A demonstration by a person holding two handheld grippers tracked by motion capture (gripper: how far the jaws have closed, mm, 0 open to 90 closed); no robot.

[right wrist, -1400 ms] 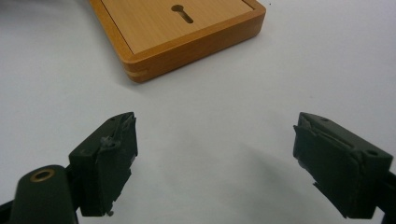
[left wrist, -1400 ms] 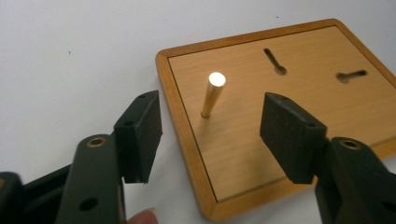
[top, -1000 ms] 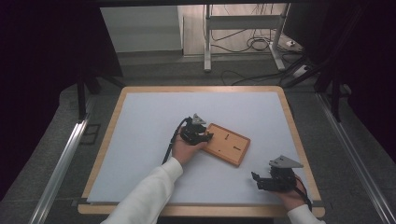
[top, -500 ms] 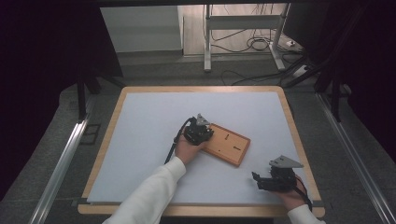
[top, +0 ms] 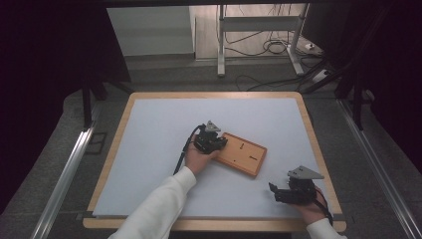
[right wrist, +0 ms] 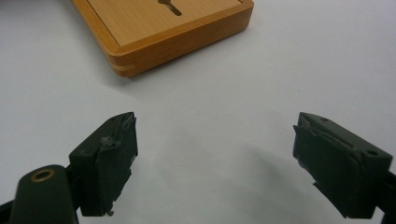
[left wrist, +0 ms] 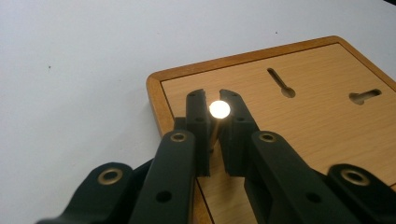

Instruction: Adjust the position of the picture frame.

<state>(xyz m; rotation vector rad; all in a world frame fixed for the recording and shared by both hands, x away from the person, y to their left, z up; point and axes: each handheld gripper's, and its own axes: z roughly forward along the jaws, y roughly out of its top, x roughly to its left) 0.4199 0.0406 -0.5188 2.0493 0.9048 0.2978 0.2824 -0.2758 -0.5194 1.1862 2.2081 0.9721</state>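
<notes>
Near the centre of the counter (top: 149, 149), slightly toward 4 o'clock, a wooden board (top: 242, 153) is lying flat on the white surface, turned at an angle to the counter's edges. Its back is facing up, showing two keyhole slots (left wrist: 280, 83) inside a raised rim. At the board's 9 o'clock end, the left tool (top: 211, 141) is hanging over the corner, its jaws standing narrow and pinching a thin brass-coloured pin (left wrist: 218, 112) whose round head is glaring bright between the tips. In the left gripper view the pin is running down between the jaws toward the board's inner panel; whether its lower end is touching the wood cannot be told. The left hand (top: 197, 158) is gripping the tool from the 7 o'clock side, a white sleeve (top: 154, 209) trailing to the bottom edge. Well apart, toward 5 o'clock near the counter's front edge, the right tool (top: 275, 191) is resting low over the white surface, jaws spread wide and holding nothing, pointing toward the board's near corner.
</notes>
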